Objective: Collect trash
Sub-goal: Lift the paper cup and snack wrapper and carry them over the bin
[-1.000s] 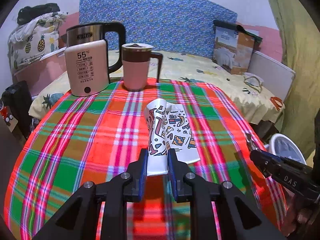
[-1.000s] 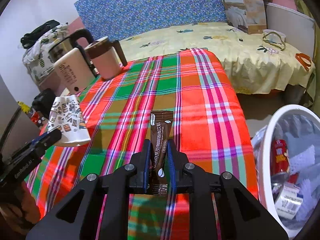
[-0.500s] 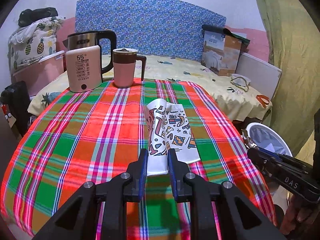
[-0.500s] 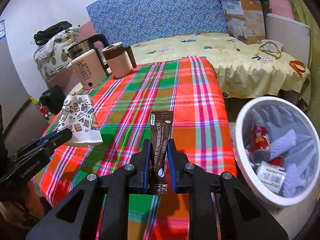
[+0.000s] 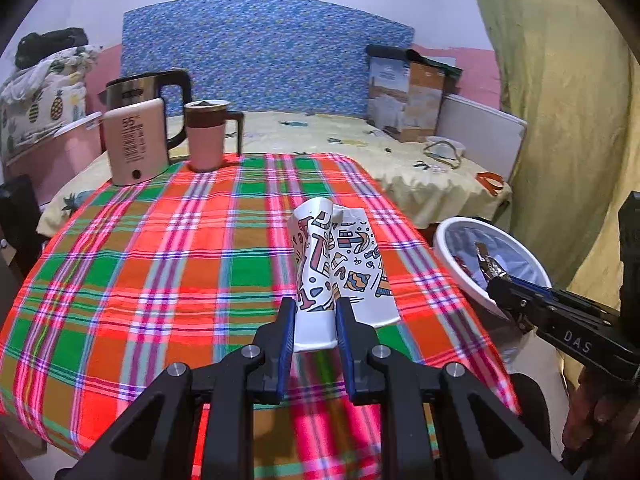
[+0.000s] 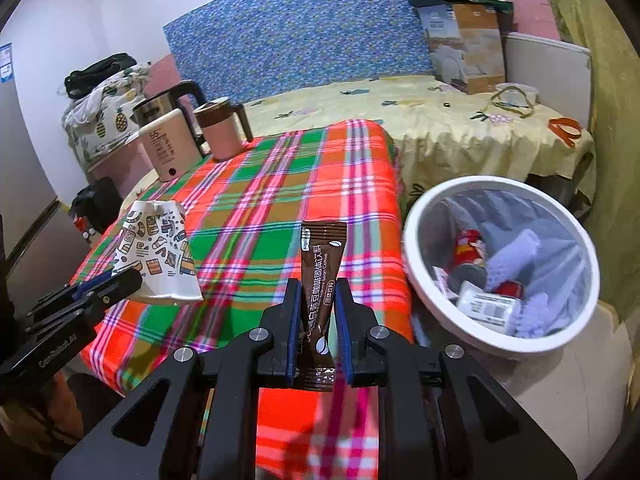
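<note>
Both tools (loaded) drew back toward bin.

- Paper cup: white with bright doodle prints; crushed flat and creased; held above the plaid table, base end pinched, mouth pointing away
- Coffee sachet: slim, dark brown, white lettering; upright, lower end clamped, top end free
- Bin: round, white rim, clear liner; beside the table's edge; holds a red can and wrappers
</note>
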### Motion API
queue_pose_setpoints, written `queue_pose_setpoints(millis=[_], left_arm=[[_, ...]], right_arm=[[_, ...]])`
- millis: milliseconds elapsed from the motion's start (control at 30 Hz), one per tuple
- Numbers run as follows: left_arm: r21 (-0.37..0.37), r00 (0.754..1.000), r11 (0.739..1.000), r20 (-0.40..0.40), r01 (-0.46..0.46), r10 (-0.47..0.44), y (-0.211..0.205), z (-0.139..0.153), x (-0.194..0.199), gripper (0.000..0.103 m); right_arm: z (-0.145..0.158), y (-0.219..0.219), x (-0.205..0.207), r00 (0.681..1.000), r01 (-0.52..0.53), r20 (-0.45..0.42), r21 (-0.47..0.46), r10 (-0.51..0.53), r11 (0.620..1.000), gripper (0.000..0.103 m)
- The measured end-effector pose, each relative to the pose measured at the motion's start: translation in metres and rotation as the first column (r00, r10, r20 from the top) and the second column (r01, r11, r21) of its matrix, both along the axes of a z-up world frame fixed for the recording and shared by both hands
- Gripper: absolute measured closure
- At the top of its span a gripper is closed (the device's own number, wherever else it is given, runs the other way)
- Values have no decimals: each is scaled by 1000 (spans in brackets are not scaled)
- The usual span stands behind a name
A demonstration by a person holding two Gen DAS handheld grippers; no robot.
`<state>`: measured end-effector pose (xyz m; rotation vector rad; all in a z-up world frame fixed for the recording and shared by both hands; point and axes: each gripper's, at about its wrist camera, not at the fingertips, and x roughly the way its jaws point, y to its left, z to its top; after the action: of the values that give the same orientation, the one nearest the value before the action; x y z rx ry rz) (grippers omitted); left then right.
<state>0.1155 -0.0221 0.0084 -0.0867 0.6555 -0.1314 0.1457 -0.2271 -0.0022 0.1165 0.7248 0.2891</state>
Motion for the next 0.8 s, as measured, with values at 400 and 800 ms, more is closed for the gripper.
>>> queue_pose_setpoints(millis=[400, 800], left_arm=[[4, 994, 994, -11, 106, -106, -46, -1, 15, 83], [28, 968, 967, 3, 253, -253, -112, 4, 47, 83]], right_arm=[[-1, -33, -4, 995, 101, 15, 6, -101, 995, 84], [-7, -80, -2, 973, 232, 4, 1, -232, 973, 84]])
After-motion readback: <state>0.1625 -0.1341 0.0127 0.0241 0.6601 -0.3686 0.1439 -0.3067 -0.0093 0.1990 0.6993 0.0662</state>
